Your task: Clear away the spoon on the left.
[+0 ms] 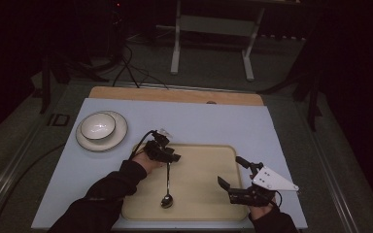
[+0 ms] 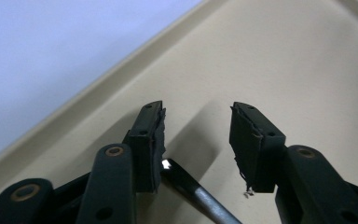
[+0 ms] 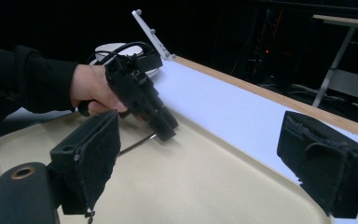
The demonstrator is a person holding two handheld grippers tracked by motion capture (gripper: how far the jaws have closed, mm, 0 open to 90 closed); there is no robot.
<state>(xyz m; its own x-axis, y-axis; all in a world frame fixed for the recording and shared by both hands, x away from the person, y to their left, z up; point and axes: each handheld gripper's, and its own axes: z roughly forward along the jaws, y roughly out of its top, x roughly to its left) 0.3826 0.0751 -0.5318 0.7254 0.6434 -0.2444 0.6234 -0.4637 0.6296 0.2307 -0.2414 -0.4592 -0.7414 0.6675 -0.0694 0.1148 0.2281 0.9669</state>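
A metal spoon lies on the beige tray, bowl end toward the person and handle pointing away. My left gripper hovers low over the far end of the handle. In the left gripper view its jaws stand open, and the spoon handle's tip lies just inside one jaw without being clamped. My right gripper is held above the tray's right side, open wide with nothing between its jaws. The right gripper view looks toward the left gripper and the spoon handle.
A white bowl sits on a plate at the table's back left, beyond the tray. The light blue table top ends in a wooden strip at the far side. Dark floor, cables and a stand lie behind.
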